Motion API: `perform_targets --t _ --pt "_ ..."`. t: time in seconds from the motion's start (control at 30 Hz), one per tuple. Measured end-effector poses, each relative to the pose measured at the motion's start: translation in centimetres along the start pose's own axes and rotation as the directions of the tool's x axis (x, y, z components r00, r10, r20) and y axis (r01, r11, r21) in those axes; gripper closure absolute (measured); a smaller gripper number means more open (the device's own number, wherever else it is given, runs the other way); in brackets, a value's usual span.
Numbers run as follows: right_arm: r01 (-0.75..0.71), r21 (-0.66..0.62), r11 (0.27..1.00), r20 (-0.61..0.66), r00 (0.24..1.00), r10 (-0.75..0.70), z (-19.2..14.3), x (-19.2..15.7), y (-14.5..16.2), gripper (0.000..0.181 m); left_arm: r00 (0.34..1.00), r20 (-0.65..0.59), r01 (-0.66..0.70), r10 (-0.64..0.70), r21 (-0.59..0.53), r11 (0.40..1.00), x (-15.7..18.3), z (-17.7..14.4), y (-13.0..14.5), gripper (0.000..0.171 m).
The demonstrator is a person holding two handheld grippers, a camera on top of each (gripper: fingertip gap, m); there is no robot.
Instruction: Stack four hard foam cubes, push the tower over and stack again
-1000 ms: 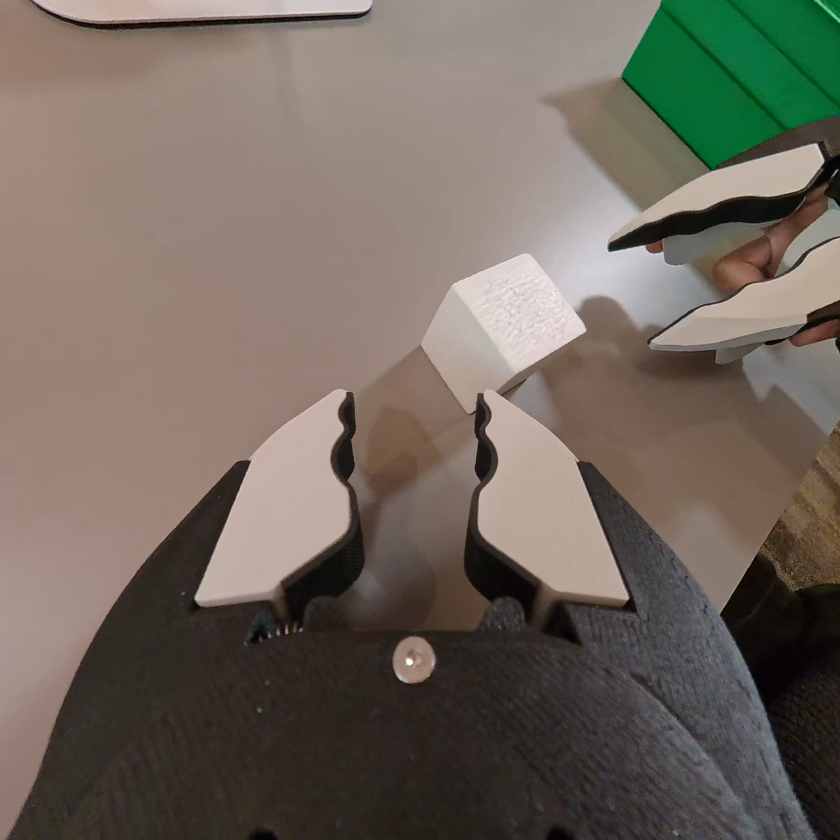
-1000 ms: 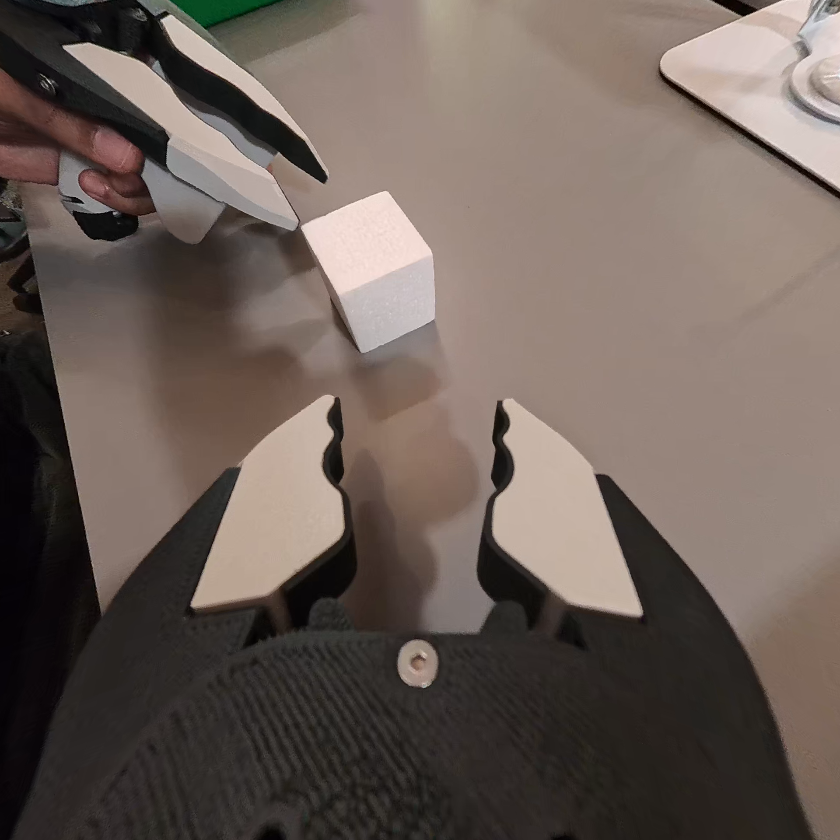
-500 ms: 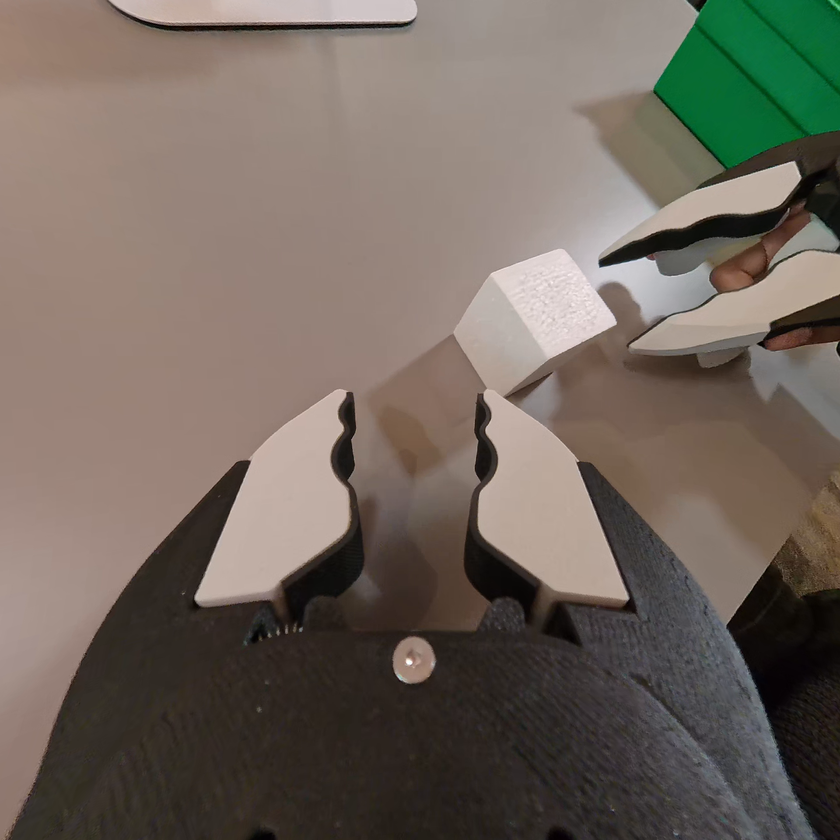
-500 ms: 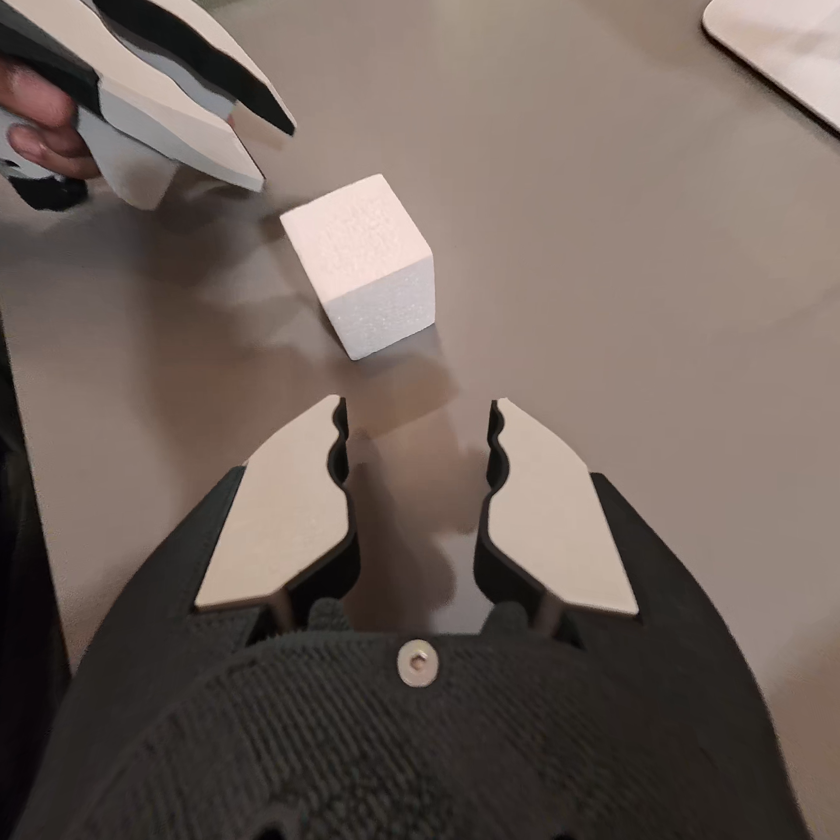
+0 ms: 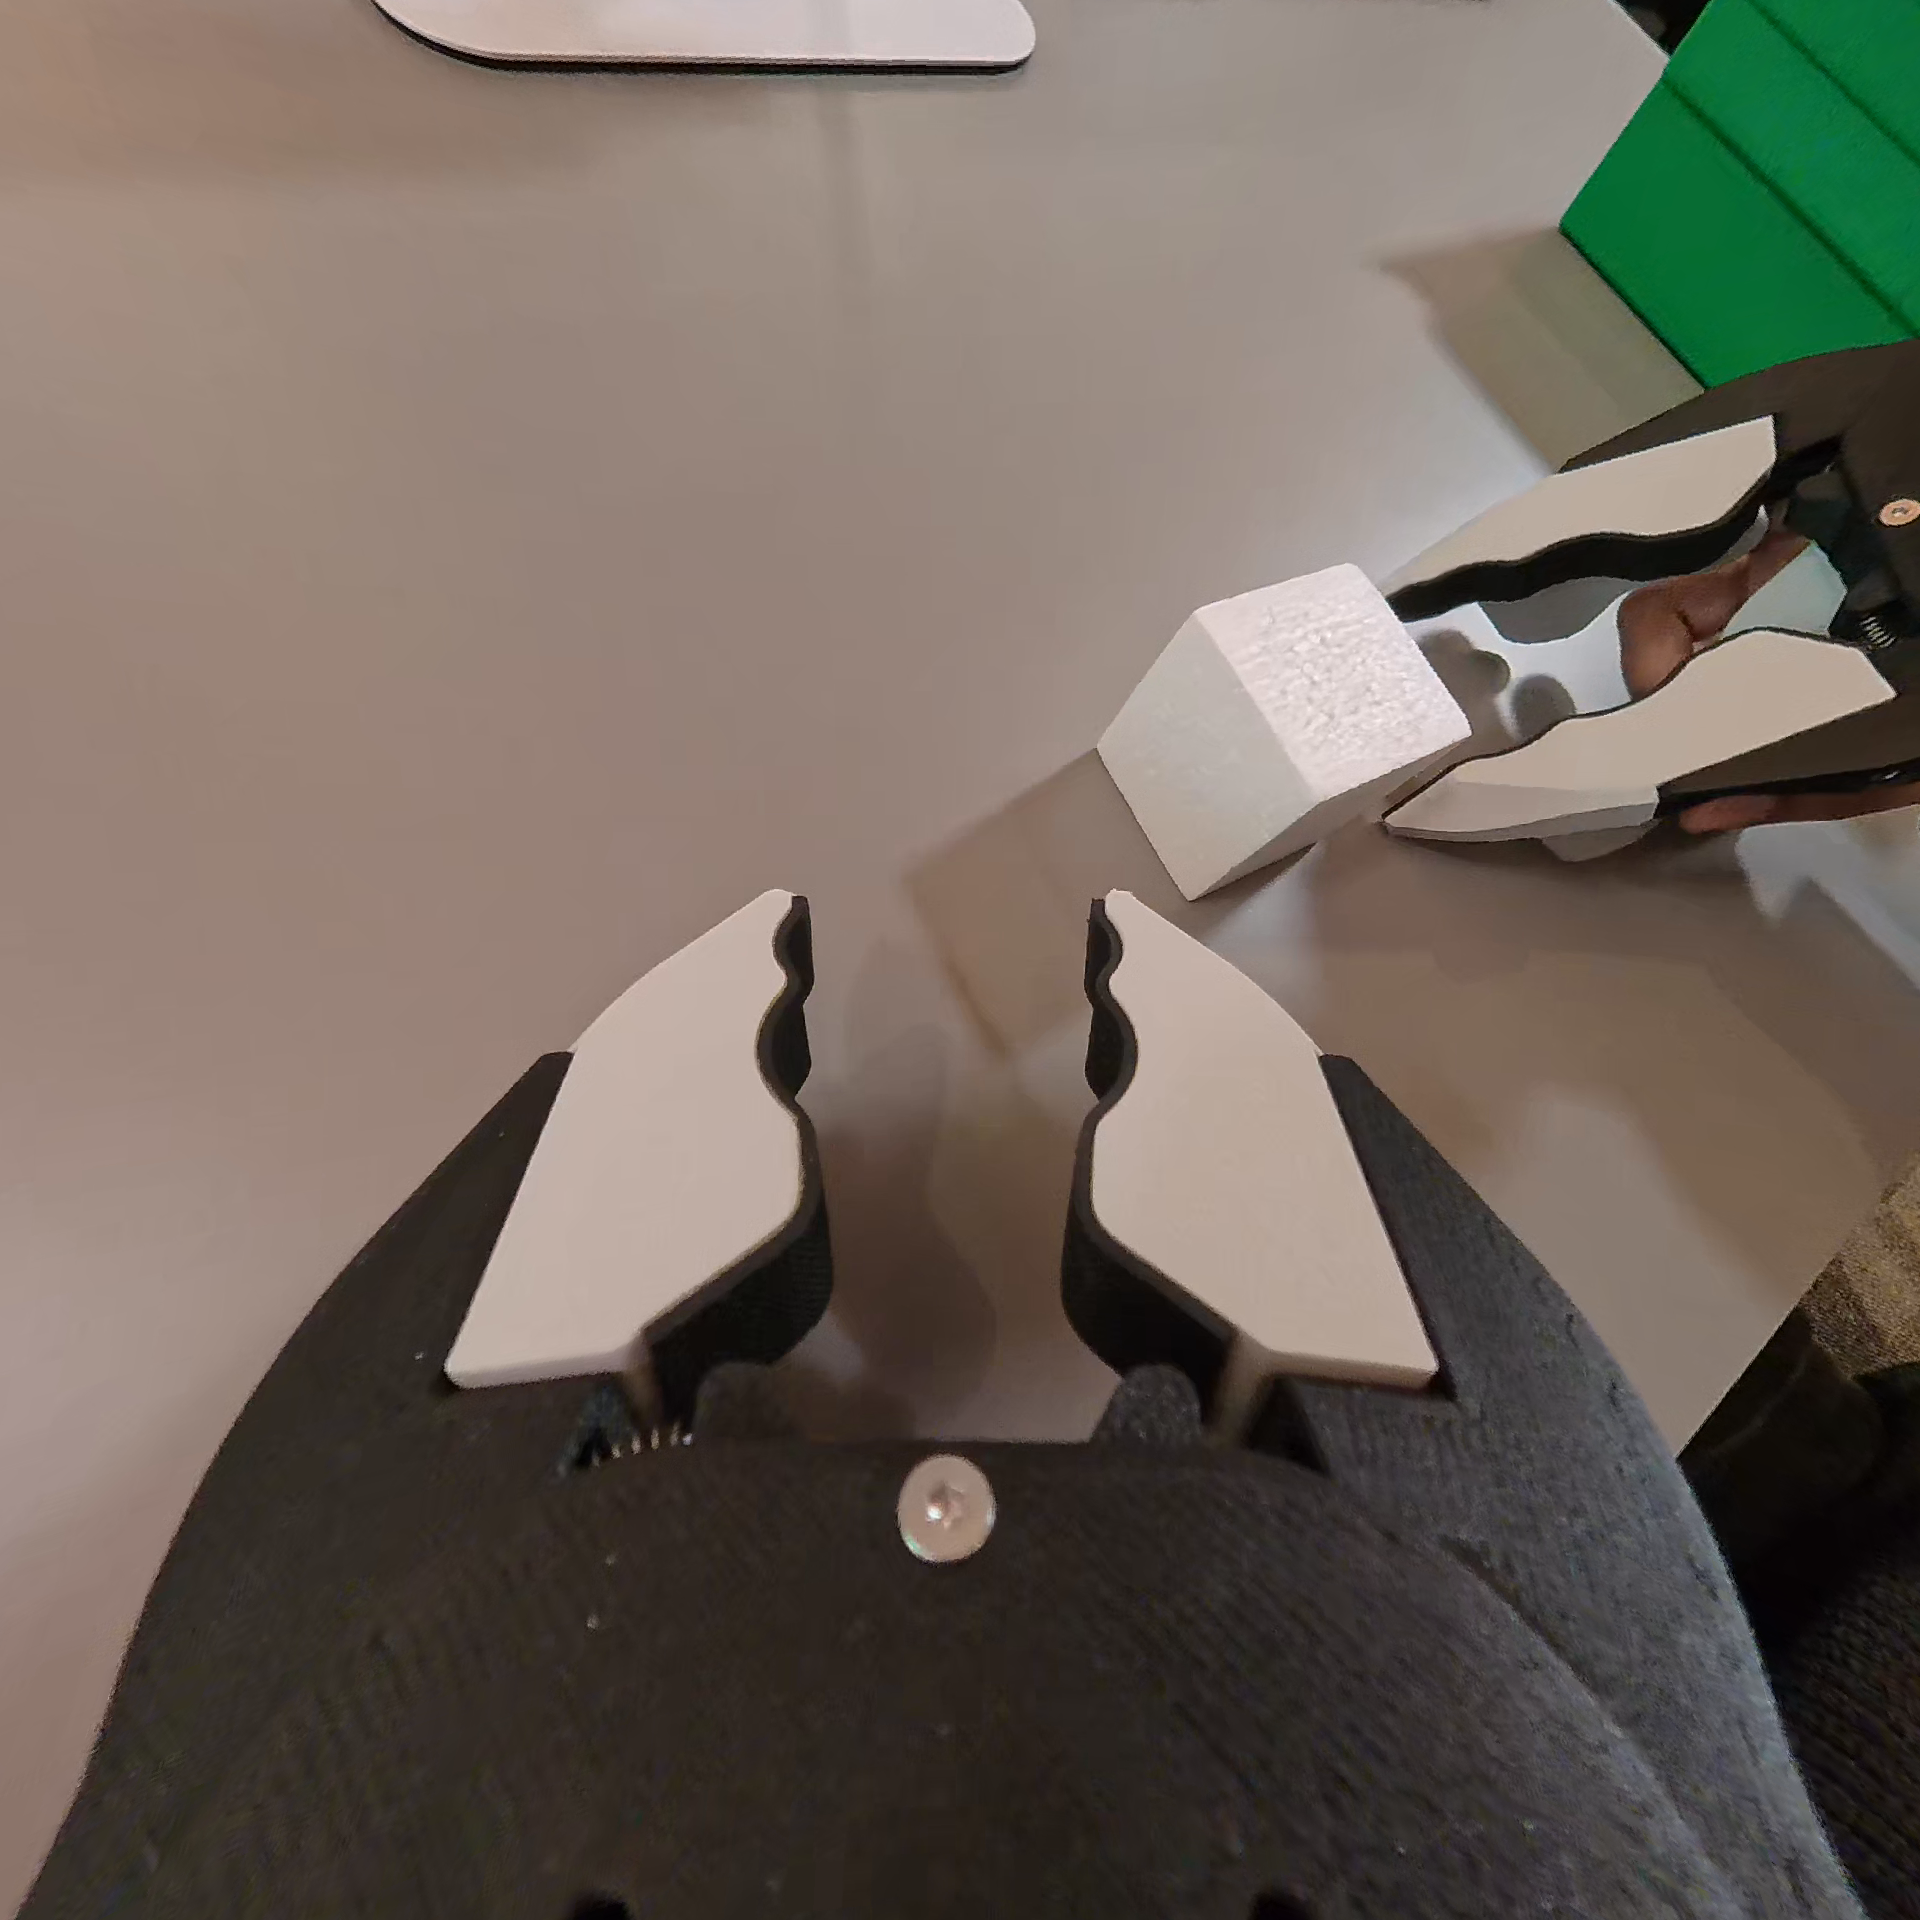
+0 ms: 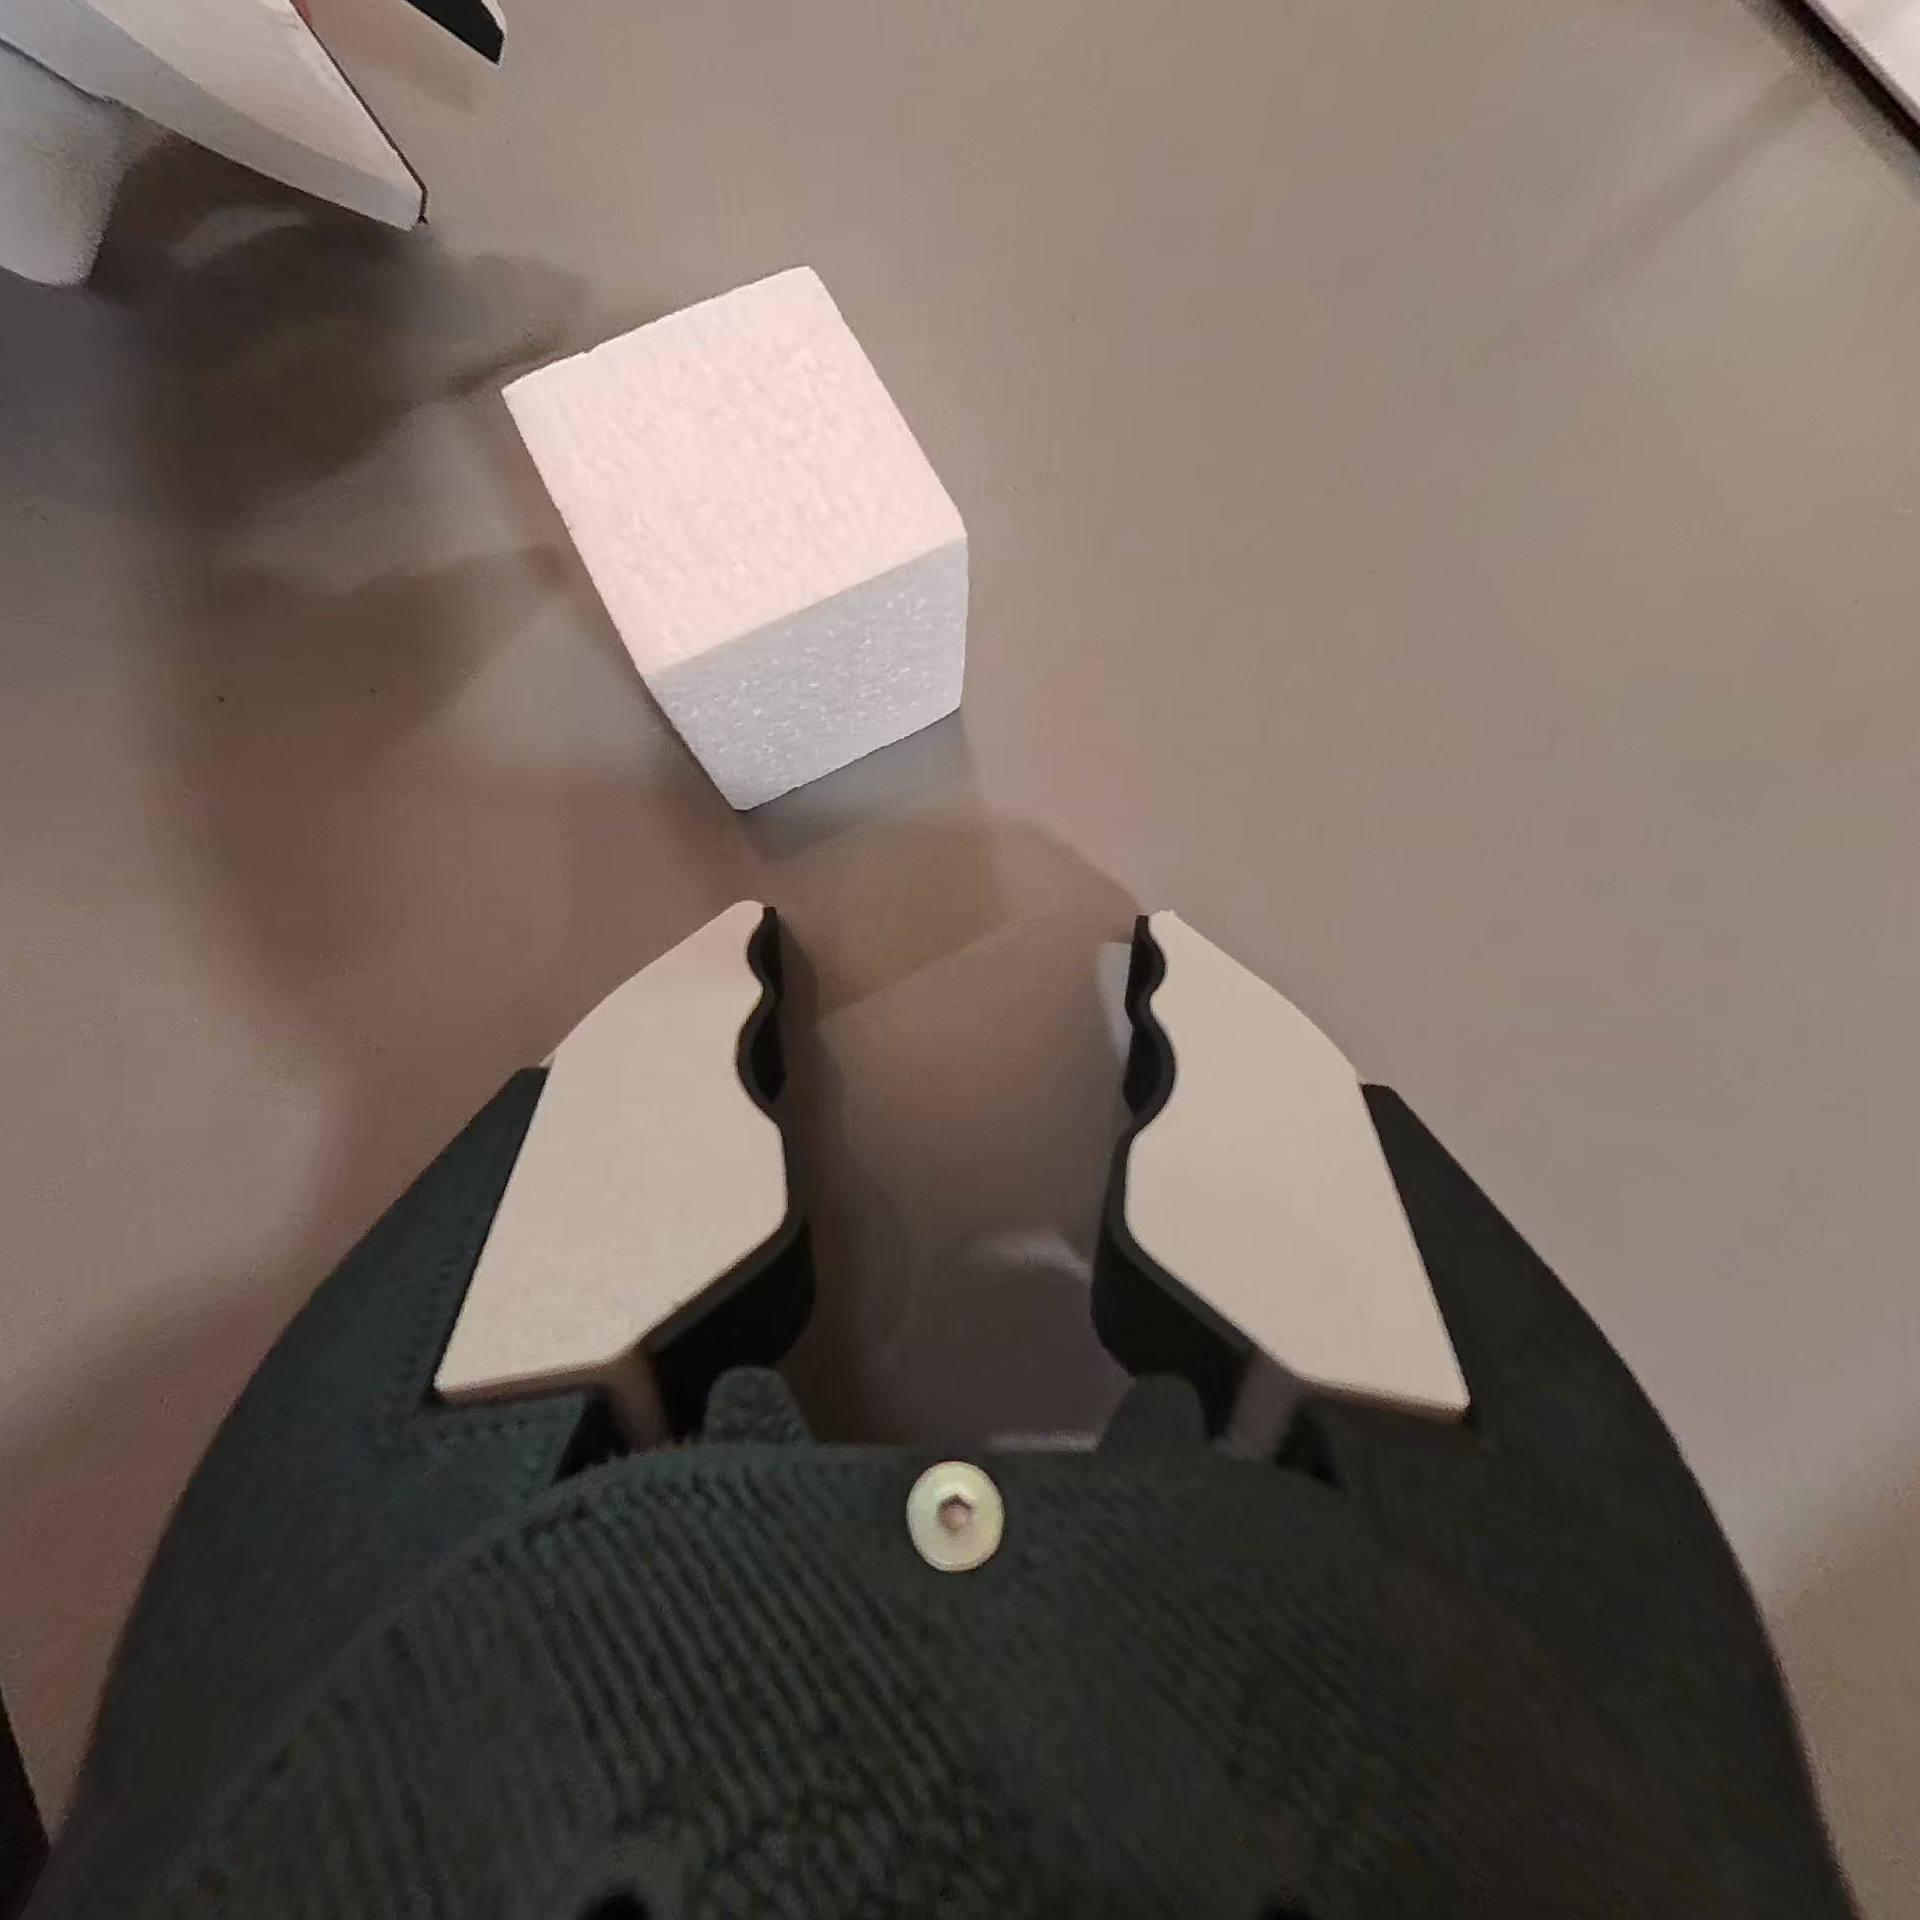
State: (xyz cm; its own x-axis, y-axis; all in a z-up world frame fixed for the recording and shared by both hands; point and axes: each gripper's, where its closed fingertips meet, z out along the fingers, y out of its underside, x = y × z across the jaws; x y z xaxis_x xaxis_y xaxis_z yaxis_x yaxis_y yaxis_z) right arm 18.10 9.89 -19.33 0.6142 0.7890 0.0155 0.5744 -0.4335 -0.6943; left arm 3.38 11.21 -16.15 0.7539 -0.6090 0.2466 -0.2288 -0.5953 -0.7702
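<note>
A white foam cube sits on the grey table. My left gripper is open and empty, with the cube ahead and to its right. In the right wrist view the cube lies just ahead of my right gripper, slightly left of its line. The right gripper is open and empty. In the left wrist view it shows at the right, its open fingers close to the cube's right side. The left gripper's finger shows at the top left of the right wrist view.
A green box stands at the far right of the table. A white flat mat lies at the far edge. The table's near right edge drops to dark carpet. A hand holds the right gripper. The white foam cube sits 5 cm or so from the ends of my left fingers.
My right gripper has moved forward toward the cube, which now looms larger just ahead of its fingers. My left gripper has drawn back and to the left, away from the cube.
</note>
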Motion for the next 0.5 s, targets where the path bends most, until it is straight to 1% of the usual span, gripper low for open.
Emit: perform_targets --t 0.27,0.5 --pt "0.005 0.001 1.0 0.004 1.0 -0.005 -0.01 -0.11 -0.01 0.119 1.0 0.011 0.008 -0.008 0.01 1.0 -0.46 -0.2 -0.21 0.119" --pt "-0.016 0.005 1.0 0.001 1.0 0.016 -0.15 -0.07 0.02 0.128 1.0 0.018 0.005 -0.005 0.01 1.0 -0.65 -0.2 -0.23 0.119"
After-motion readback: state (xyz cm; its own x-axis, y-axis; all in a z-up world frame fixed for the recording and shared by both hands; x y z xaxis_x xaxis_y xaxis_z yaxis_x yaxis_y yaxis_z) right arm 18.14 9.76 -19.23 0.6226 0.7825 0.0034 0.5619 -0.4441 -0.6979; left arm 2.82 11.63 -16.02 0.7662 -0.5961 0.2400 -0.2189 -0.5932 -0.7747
